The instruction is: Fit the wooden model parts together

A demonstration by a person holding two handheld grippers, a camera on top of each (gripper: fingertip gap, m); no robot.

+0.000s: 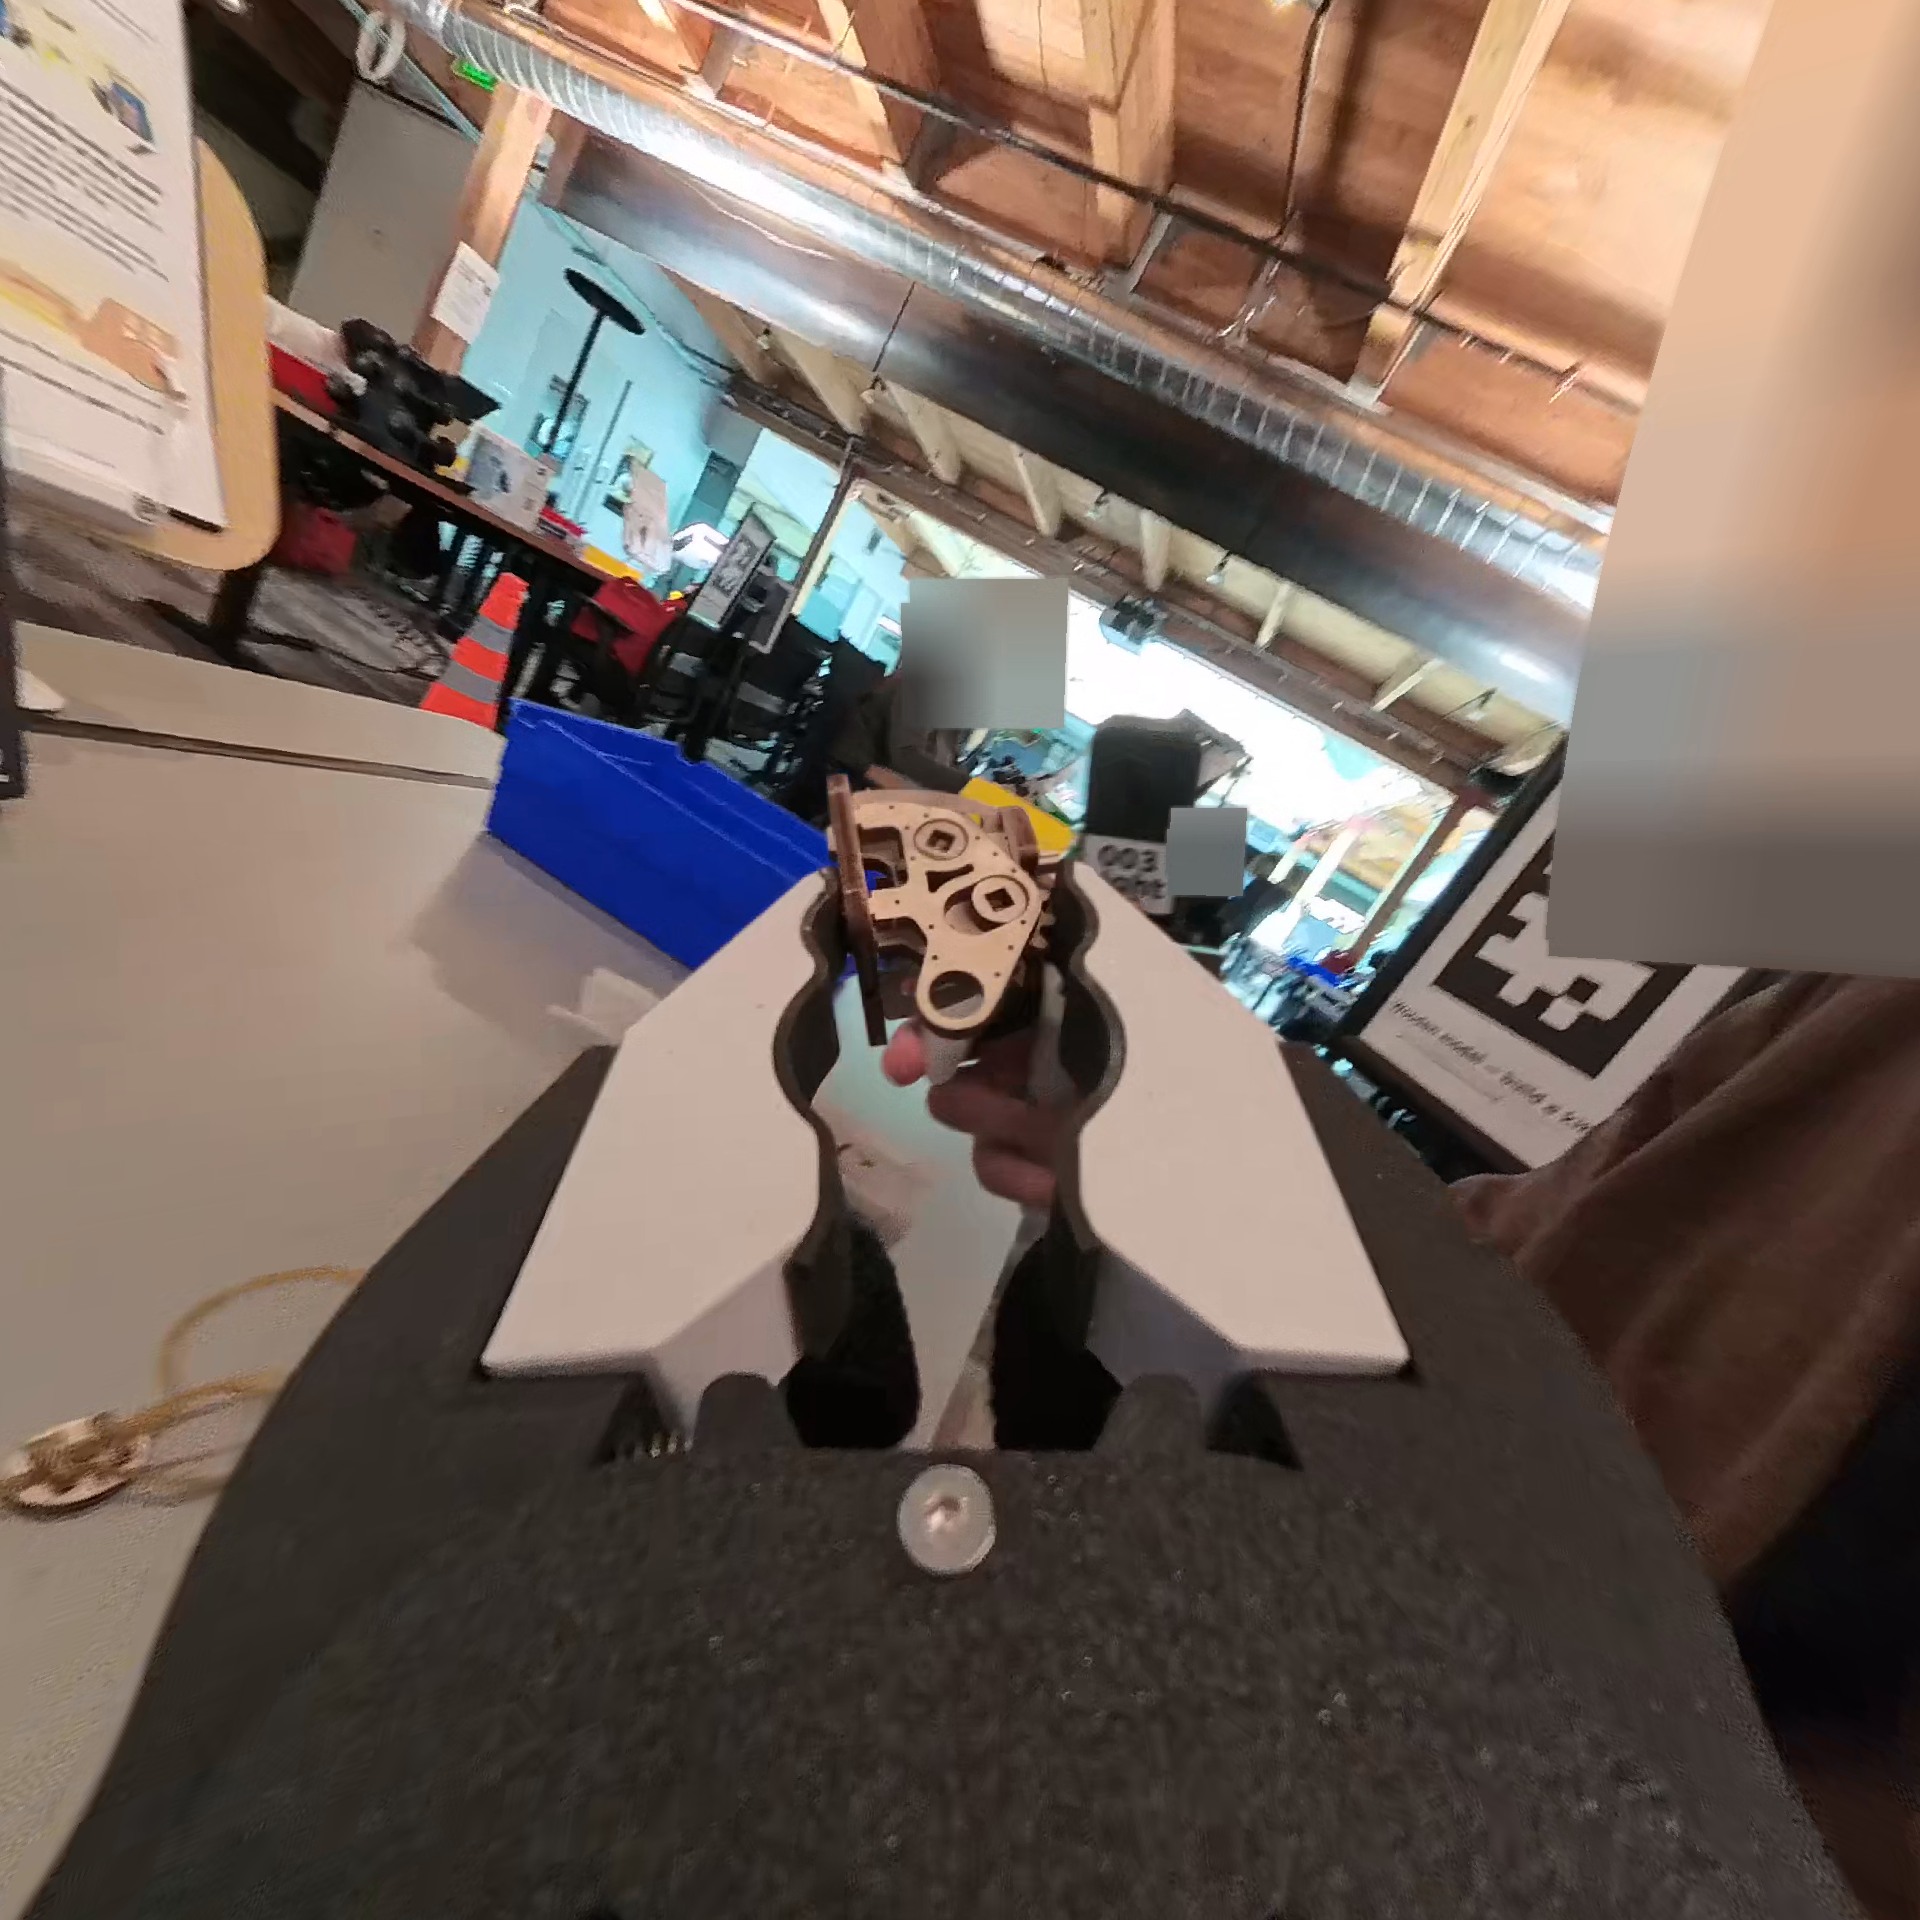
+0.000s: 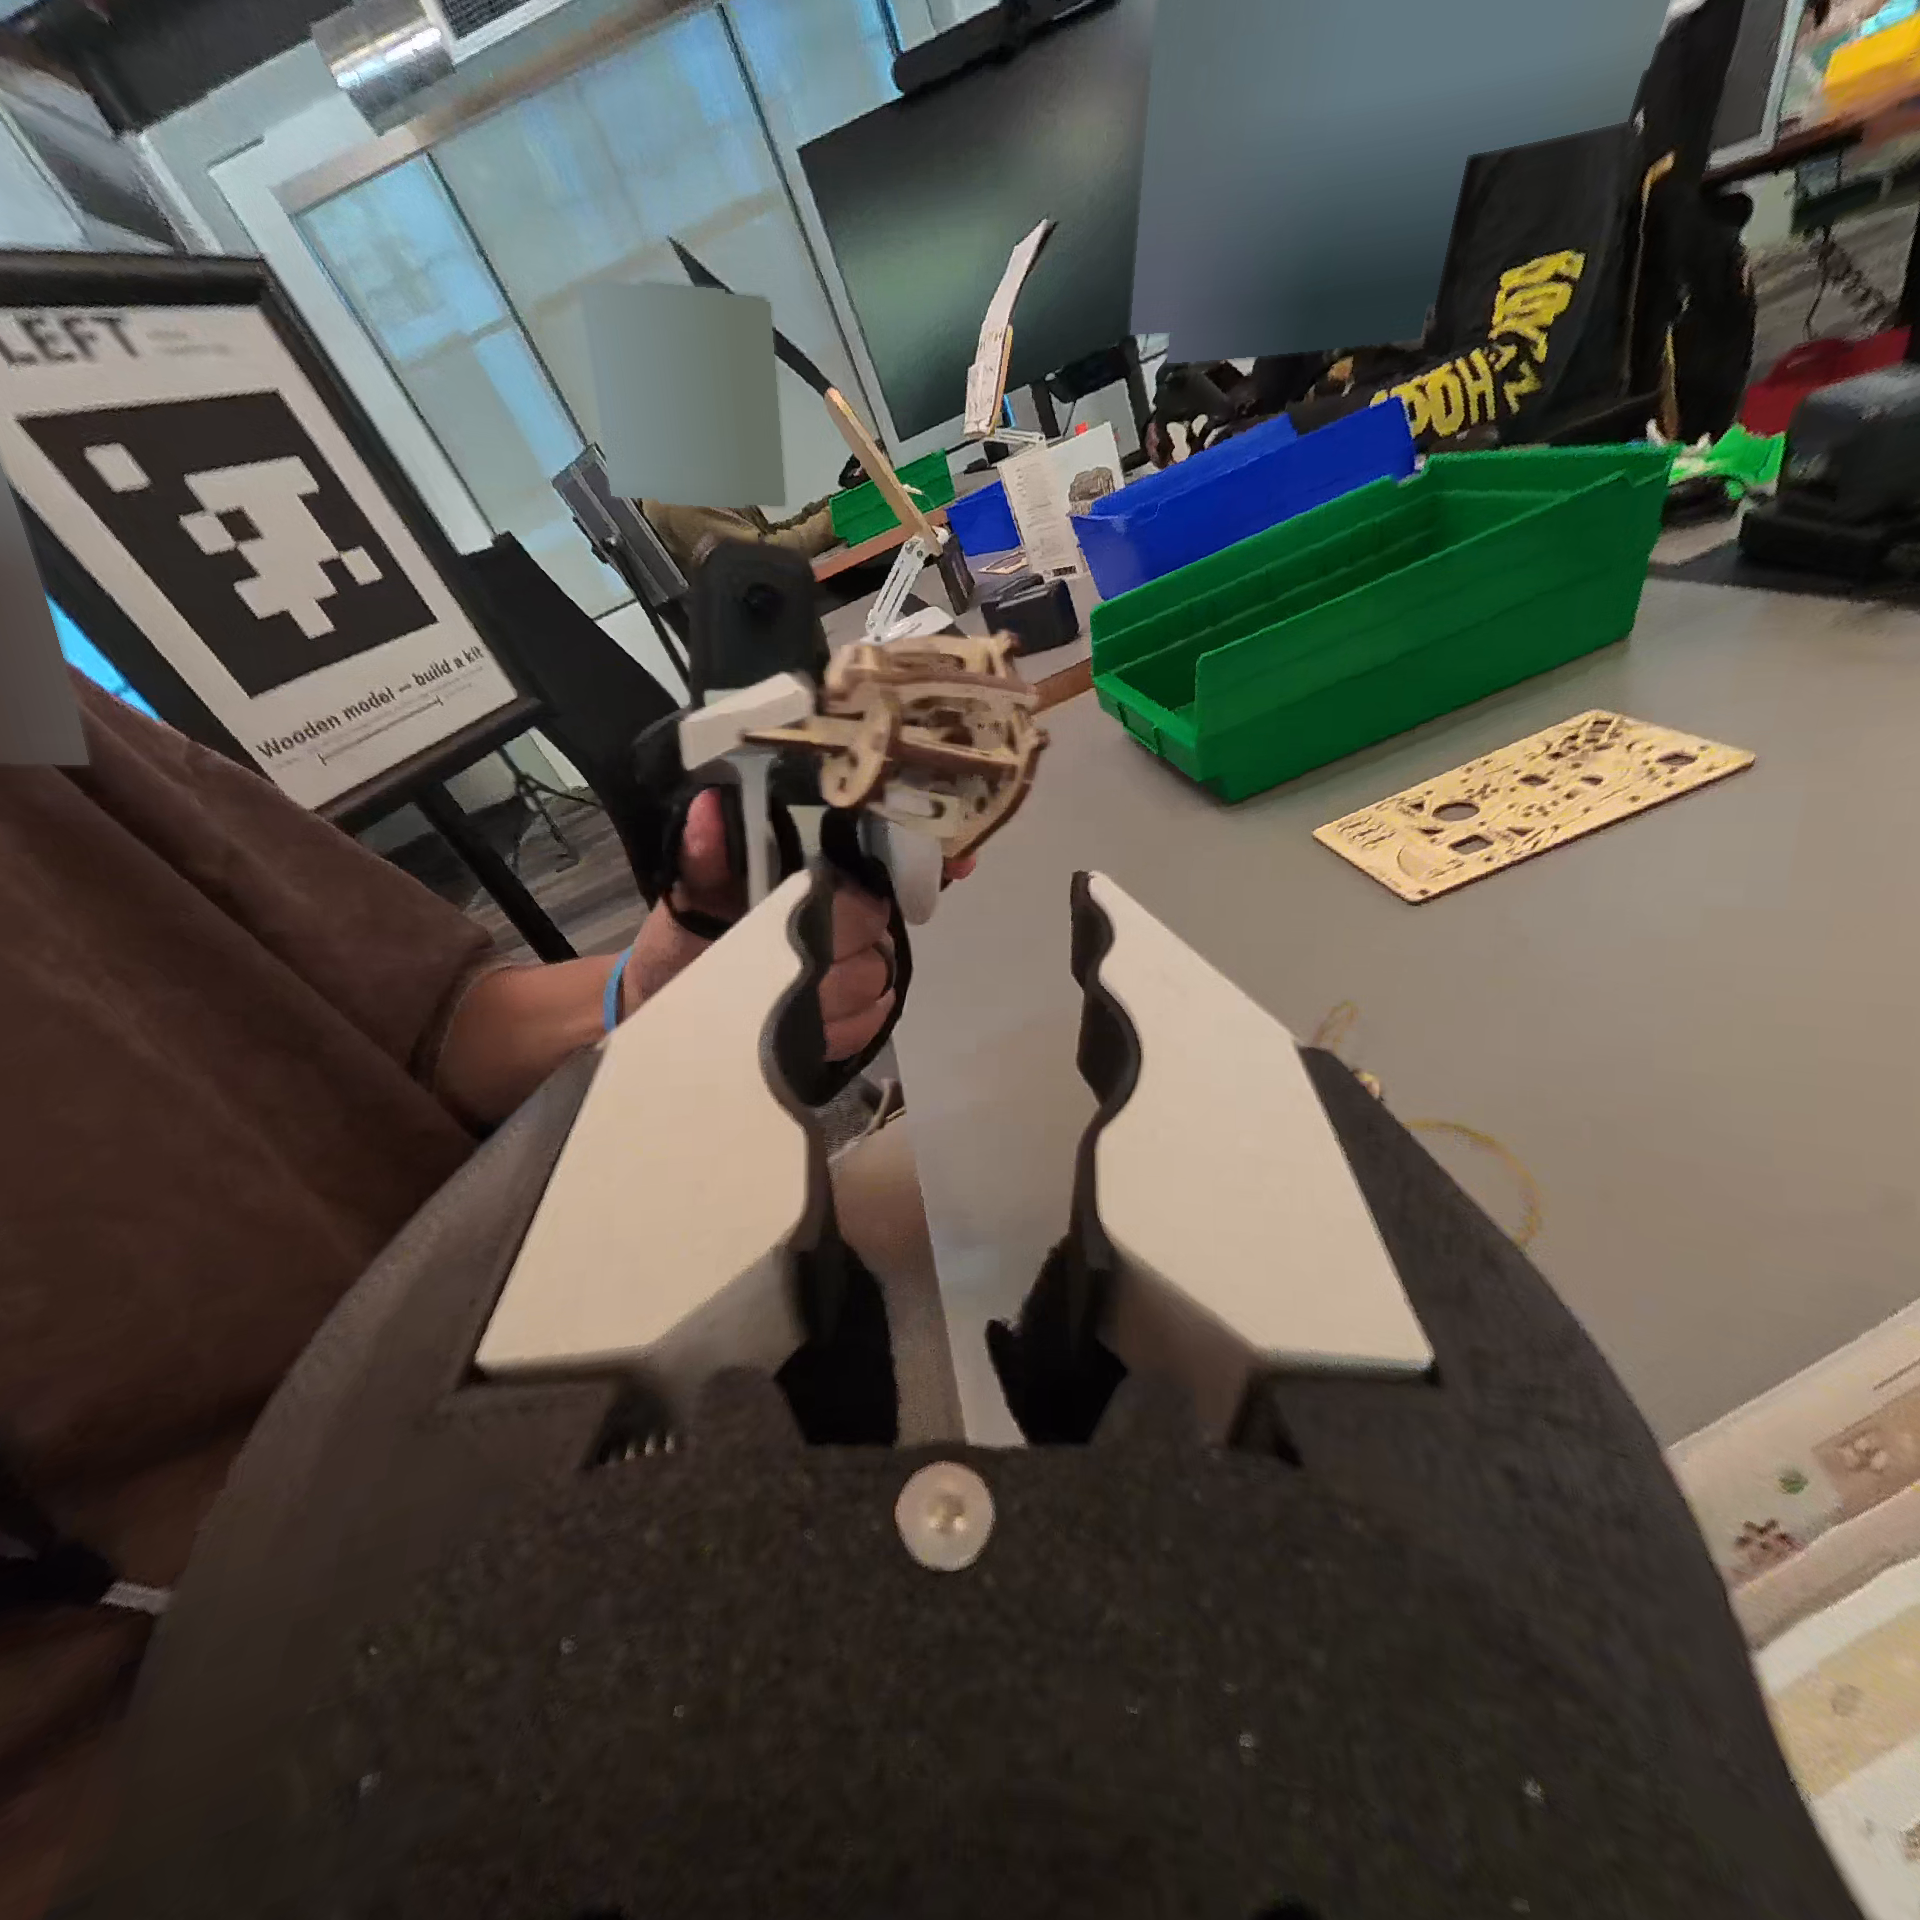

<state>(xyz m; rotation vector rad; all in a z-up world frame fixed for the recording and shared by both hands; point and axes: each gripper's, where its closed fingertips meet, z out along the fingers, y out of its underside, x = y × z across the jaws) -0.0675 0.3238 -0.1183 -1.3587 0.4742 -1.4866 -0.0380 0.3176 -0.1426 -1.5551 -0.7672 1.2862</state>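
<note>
Now: left gripper (image 1: 940, 914) is raised off the table, its white fingers (image 1: 727, 1049) closed in on the wooden model (image 1: 951, 914), which sits between the tips. Model = partly built, light plywood, plates w/ square and round holes, gear teeth at one edge. From the right wrist view the same model (image 2: 914, 738) is seen held up in the air by the left gripper (image 2: 769, 727), above the grey table (image 2: 1455, 1039) and left of centre; a hand (image 2: 831, 966) w/ a blue wristband grips the handle.

Right gripper (image 2: 940, 894): fingers (image 2: 1174, 1039) spread apart, nothing between them, just below and near the model, not touching it.

On table: flat wooden sheet (image 2: 1527, 800) w/ cut-out holes lies to the right, well apart from the model. Green bin (image 2: 1351, 644) beyond it, blue bin (image 2: 1226, 499) touching behind. Framed marker sign (image 2: 229, 530) stands at left on a stand. Yellow string (image 1: 197, 1371) lies on table (image 1: 208, 987) near left gripper body, w/ small round wooden piece (image 1: 62, 1460) at its end.
</note>
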